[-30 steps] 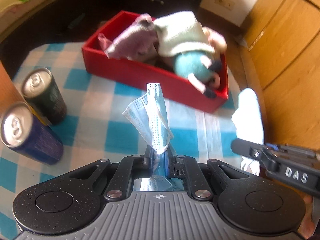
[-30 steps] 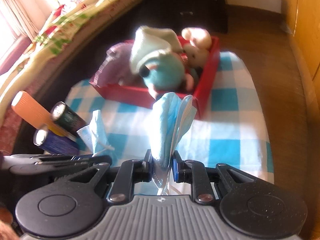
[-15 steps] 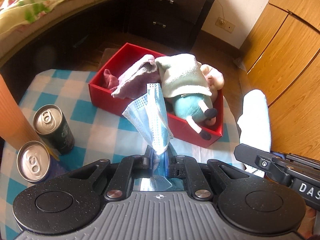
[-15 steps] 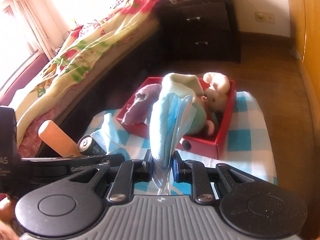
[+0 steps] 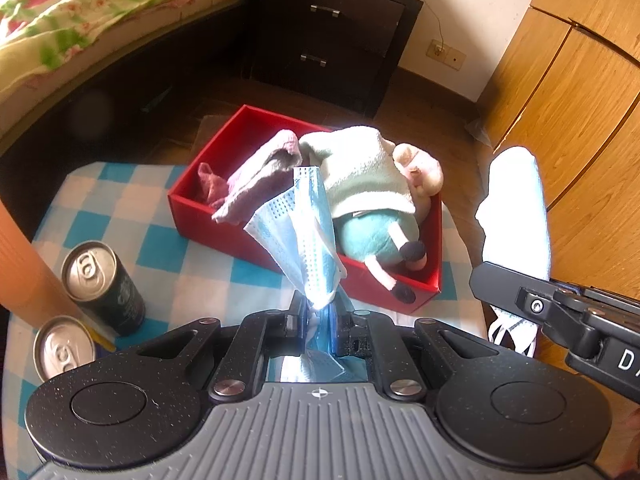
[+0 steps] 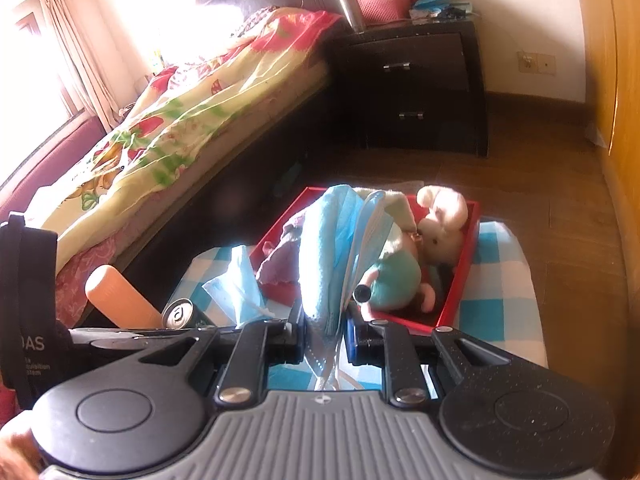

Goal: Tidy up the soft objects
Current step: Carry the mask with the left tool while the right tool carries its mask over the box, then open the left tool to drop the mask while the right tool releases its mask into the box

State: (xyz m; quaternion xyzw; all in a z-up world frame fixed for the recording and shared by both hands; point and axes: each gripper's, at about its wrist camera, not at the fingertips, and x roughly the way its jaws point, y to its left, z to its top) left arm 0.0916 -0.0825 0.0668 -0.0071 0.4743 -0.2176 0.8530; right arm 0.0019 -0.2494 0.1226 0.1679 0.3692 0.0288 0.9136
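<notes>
I am holding the left gripper [image 5: 318, 312] closed on a blue face mask [image 5: 304, 236], pinched at its lower edge so the pleated body is standing up between the fingers. I am likewise holding the right gripper [image 6: 324, 326] closed on a second blue face mask [image 6: 336, 248], gripped the same way; in the left view it is appearing washed white by sunlight. Both masks are hanging clear of the checked desk [image 5: 160, 240], which I judge is keeping them from dragging on the cloth. At near left, two cans [image 5: 100, 276] are standing upright beside an orange cylinder [image 5: 16, 272]; being hard goods, they are staying out. Farther on, the red box [image 5: 240, 236] is sitting on the desk's far edge, holding a plush toy [image 5: 380, 232], a pale green cloth [image 5: 360, 168] and a mauve cloth [image 5: 256, 176]. Judgement: the masks are belonging there next; free room is lying at its left end.
</notes>
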